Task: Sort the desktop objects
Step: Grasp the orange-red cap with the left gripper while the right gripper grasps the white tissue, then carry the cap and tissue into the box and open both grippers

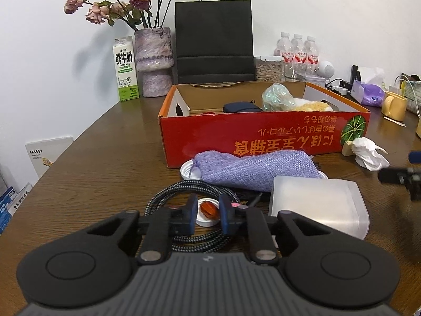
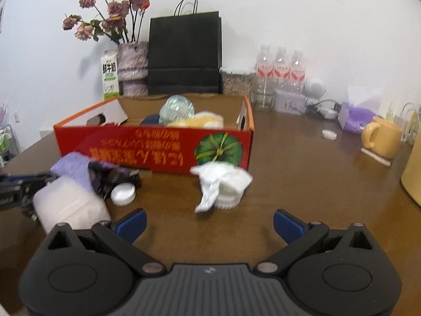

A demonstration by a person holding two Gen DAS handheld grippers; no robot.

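Small white cap [image 1: 208,212] with a red-orange bit, on the cable coil [image 1: 184,192] | my left gripper [image 1: 208,214] half-closed, straddling it, contact unclear | light, rigid, slippery; pinch its rim | right gripper [image 2: 209,225] spread wide, empty

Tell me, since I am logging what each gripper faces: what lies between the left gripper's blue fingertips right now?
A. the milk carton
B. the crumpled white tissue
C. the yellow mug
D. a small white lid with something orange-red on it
D: in the left wrist view the left gripper frames the small white lid with an orange-red piece on it, lying by the braided cable; whether the fingertips touch it is unclear.
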